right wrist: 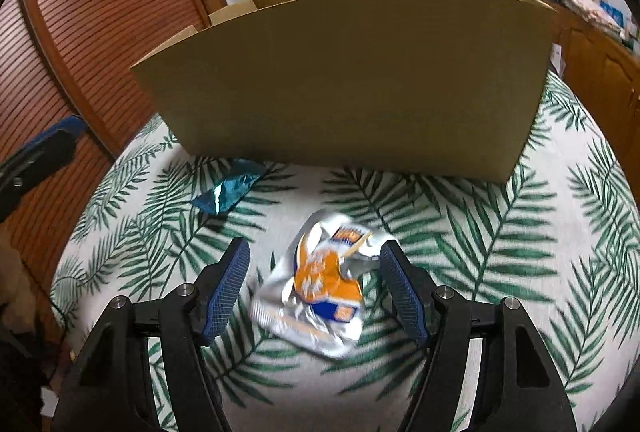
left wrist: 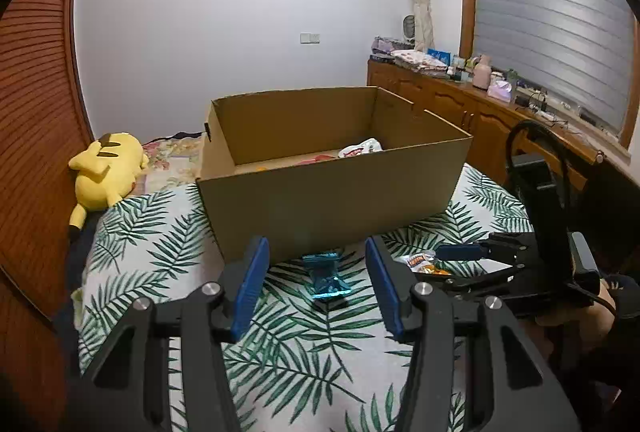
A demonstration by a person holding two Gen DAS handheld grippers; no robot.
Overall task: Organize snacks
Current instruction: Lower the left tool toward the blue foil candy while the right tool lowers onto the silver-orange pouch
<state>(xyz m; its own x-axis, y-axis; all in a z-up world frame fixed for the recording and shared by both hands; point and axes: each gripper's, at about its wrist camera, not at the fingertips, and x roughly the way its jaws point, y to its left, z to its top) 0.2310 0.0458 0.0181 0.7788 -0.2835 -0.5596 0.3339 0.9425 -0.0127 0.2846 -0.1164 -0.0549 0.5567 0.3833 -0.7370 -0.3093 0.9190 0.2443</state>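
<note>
Orange-and-silver snack packet [right wrist: 320,288] on leaf-print cover between wide-spread fingers of right tool [right wrist: 316,272], ungripped.

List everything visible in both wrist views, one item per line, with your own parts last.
Open brown cardboard box: one, on the leaf-print bedspread, snack packets inside.
White and red snack packet: one, in the box by its right wall.
Shiny blue foil snack packet: one, on the bedspread before the box.
Silver and orange crinkled snack packet: one, on the bedspread, right of the blue one.
Green-and-white leaf-print bedspread: one, under everything.
Yellow plush toy: one, lying left of the box.
Wooden sideboard: one, brown, cluttered, under the window.
Left hand-held gripper: black, blue pads, open around the blue packet.
Right hand-held gripper: black, blue pads, open around the silver packet.
</note>
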